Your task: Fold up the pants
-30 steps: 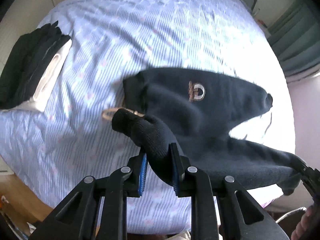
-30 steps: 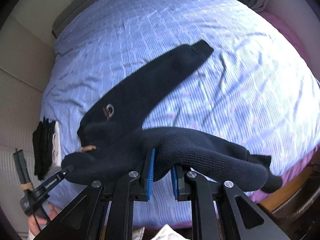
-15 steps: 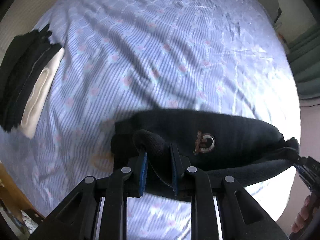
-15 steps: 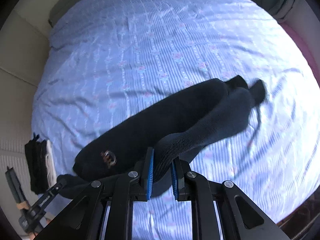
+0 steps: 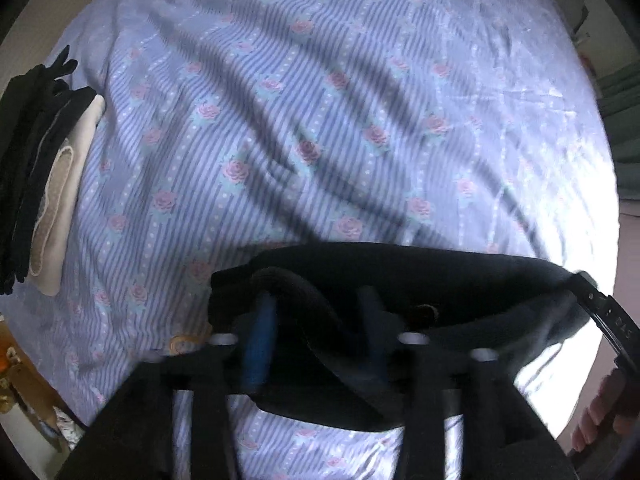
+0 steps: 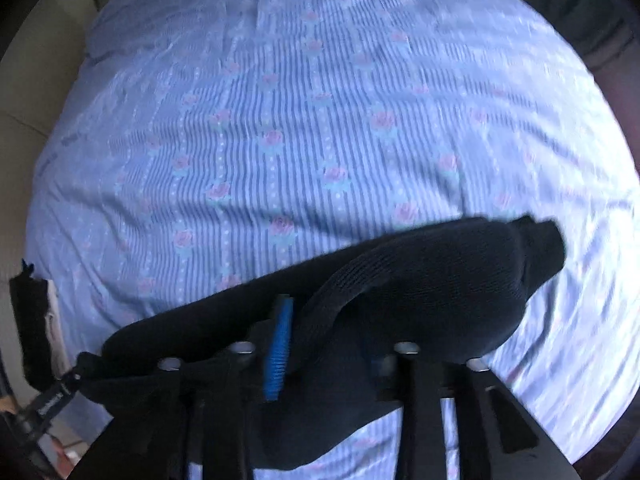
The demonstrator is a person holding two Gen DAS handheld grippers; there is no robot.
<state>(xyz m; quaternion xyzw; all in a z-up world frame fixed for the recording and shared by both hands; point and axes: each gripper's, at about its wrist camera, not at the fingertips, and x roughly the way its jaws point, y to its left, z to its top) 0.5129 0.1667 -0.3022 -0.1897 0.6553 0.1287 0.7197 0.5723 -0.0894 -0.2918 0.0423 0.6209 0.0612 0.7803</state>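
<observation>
The dark navy knit pants (image 5: 420,280) lie low across the striped floral bedsheet (image 5: 320,120), folded lengthwise with one leg over the other. My left gripper (image 5: 316,344) has its blue-padded jaws spread wide, with the waistband fabric draped loosely between them. In the right wrist view the pants (image 6: 440,280) stretch across the bottom, leg cuffs at the right. My right gripper (image 6: 332,344) is also spread wide, with a fold of the leg lying between its jaws. The right gripper's tip shows at the left view's right edge (image 5: 608,316).
A stack of folded dark and cream clothes (image 5: 36,168) sits at the bed's left edge; it also shows in the right wrist view (image 6: 36,328). The sheet (image 6: 320,120) stretches far beyond the pants. A wooden bed edge and floor clutter show at lower left.
Both grippers lowered the pants onto the bed and brought the near leg over the far one. Both sets of jaws have opened from a tight pinch to a wide spread.
</observation>
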